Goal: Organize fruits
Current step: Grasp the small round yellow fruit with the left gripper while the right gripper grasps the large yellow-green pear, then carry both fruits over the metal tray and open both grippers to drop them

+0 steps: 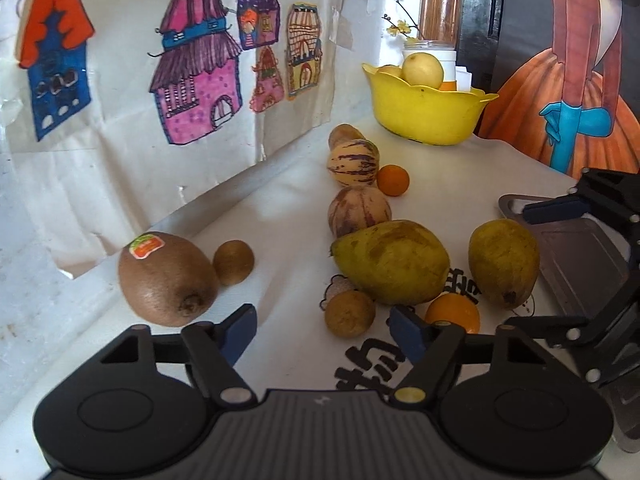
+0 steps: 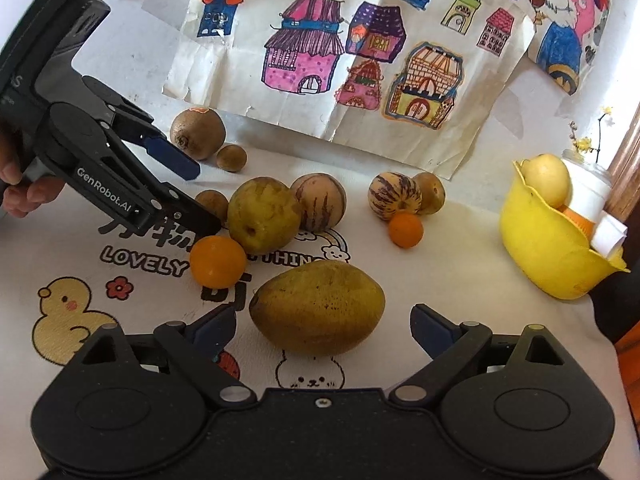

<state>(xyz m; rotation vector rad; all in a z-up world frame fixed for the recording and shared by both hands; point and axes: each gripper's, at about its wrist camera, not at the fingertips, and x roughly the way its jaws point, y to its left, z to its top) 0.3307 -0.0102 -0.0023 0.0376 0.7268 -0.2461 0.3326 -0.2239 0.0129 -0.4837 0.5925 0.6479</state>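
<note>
Fruit lies scattered across the white counter, which is printed with cartoon ducks and lettering. The right hand-held gripper hangs low with its jaws spread wide on either side of a big green-yellow mango, the blue pads near its flanks but not pressing on it. The left hand-held gripper is also wide open and holds nothing; in its own view a small brown fruit sits just beyond the gap, at about 12 o'clock, with a small orange by its right finger at 1 o'clock and a large kiwi with a sticker off at 10 o'clock. From the right wrist view that left hand-held gripper comes in at 10 o'clock, its lower finger just above the orange. A pear lies beside two striped melons, with a second small orange close to the farther one. A yellow bowl stands at 3 o'clock, well apart from the loose fruit, already holding a pale yellow fruit. Children's drawings of houses hang on the wall behind.
</note>
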